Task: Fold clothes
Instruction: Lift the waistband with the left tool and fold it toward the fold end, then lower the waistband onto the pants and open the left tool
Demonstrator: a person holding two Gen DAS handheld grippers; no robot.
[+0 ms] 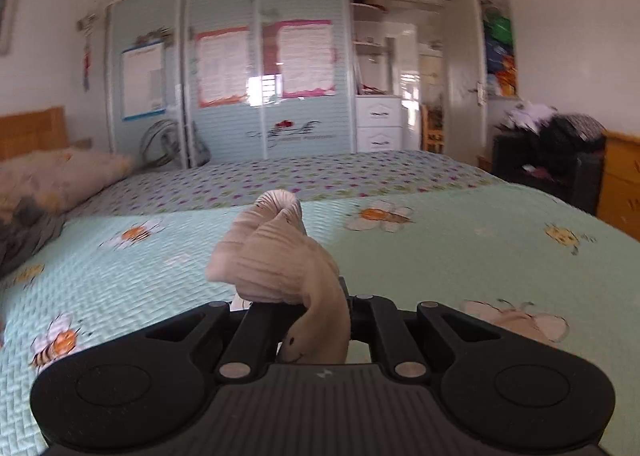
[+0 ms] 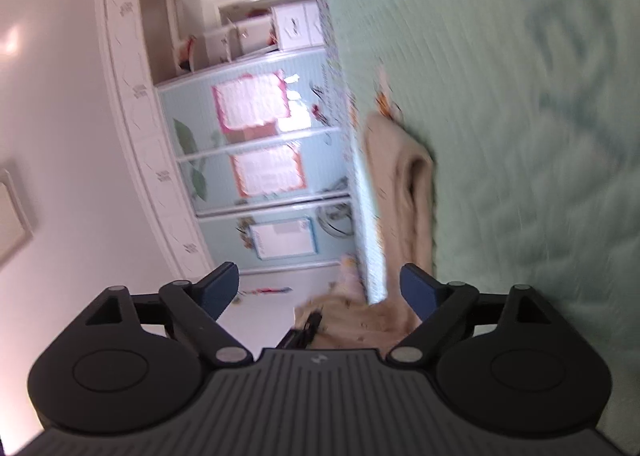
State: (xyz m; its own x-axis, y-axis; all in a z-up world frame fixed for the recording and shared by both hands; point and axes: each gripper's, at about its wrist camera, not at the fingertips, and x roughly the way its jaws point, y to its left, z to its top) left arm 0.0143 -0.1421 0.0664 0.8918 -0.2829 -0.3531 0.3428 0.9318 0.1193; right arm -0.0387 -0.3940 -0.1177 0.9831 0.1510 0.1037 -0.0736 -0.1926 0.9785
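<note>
In the left wrist view my left gripper point(image 1: 308, 308) is shut on a cream ribbed garment point(image 1: 276, 260) with a small smiling face on it. The cloth bunches up above the closed jaws, over the mint green bedspread point(image 1: 460, 252). In the right wrist view, which is rolled sideways and blurred, my right gripper point(image 2: 320, 288) is open and empty, its blue pads point(image 2: 416, 288) wide apart. The cream garment point(image 2: 404, 184) hangs ahead of it against the bedspread point(image 2: 520, 96). A dark gripper part point(image 2: 308, 328) shows low in that view, next to the cloth.
A pillow point(image 1: 52, 180) and a wooden headboard point(image 1: 32, 132) are at the left of the bed. A sliding wardrobe point(image 1: 240, 76) stands behind the bed. A dark chair piled with clothes point(image 1: 552, 152) and a wooden cabinet point(image 1: 620, 184) are at the right.
</note>
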